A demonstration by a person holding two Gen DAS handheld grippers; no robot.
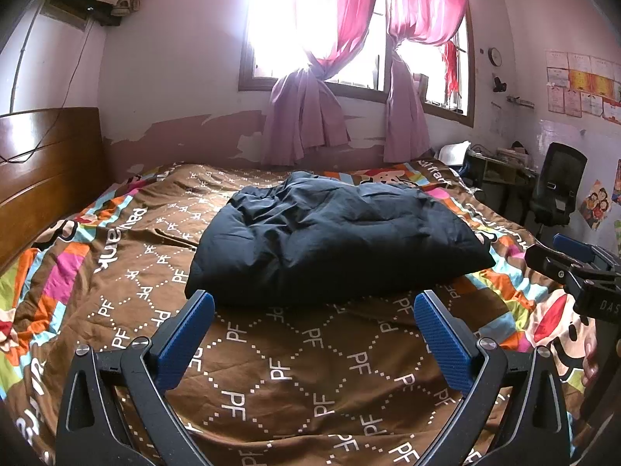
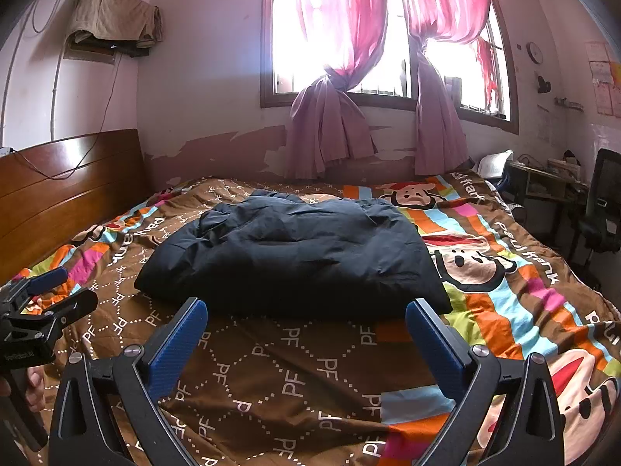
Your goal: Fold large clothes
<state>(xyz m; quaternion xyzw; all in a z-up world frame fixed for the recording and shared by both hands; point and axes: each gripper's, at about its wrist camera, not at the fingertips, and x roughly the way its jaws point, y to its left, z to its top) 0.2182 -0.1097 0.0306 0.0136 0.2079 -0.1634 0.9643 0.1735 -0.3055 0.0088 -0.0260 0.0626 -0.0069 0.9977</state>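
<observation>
While both our claws, left and right, hang spread and empty just short of it, the dark jacket lies mid-bed, apparently folded into a puffy bundle; little seems left.

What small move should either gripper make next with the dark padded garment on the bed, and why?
Probably none beyond easing back: the dark navy padded garment already lies in a compact bundle on the brown patterned bedspread, and the left gripper and right gripper are both open, empty, short of it.
</observation>
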